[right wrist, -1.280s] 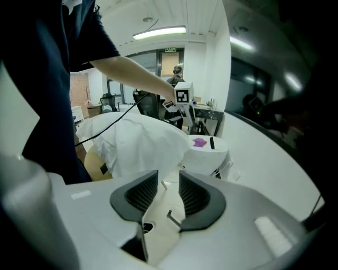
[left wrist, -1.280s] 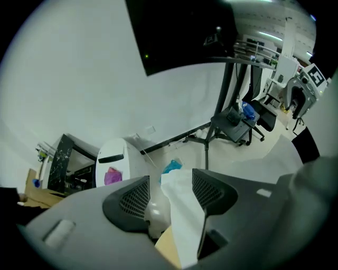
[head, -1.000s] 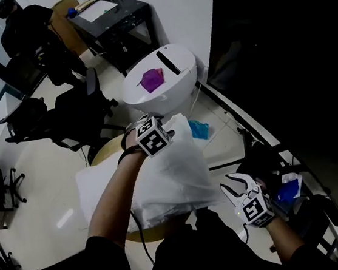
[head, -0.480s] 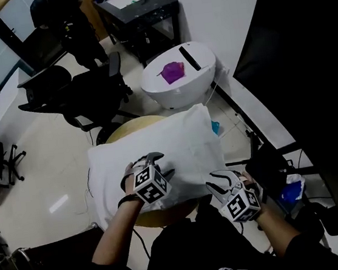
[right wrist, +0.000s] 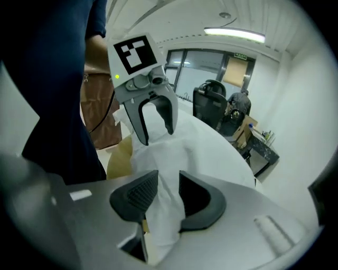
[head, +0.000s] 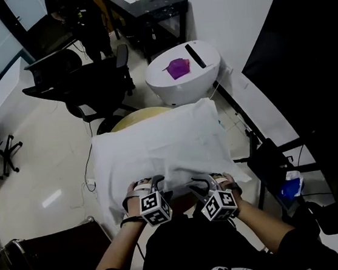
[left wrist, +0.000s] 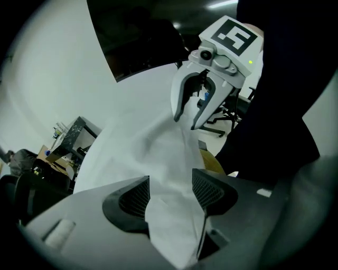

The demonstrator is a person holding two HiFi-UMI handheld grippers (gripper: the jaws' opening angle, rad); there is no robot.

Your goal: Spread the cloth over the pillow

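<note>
A white pillow [head: 158, 145] lies across a round yellowish table [head: 131, 119], with white cloth [head: 183, 173] bunched along its near edge. Both grippers sit side by side at that edge. In the left gripper view, a fold of cloth [left wrist: 169, 158] runs between my left gripper's [left wrist: 170, 192] pads, which stand apart. My right gripper [right wrist: 168, 190] also has a fold of cloth [right wrist: 163, 211] between its spread pads. From the head view, the left gripper [head: 152, 182] and right gripper [head: 202, 183] both point at the pillow. Where cloth ends and pillow begins is unclear.
Beyond the table stands a white round unit [head: 201, 75] with a purple thing [head: 177, 68] on top. Black office chairs [head: 99, 88] stand at the left and a black desk [head: 147, 5] at the back. A black frame with a blue item [head: 290, 187] is at the right.
The pillow, held up by the left gripper a second ago, now lies flat on the table. Both grippers have drawn in to its near edge, close together.
</note>
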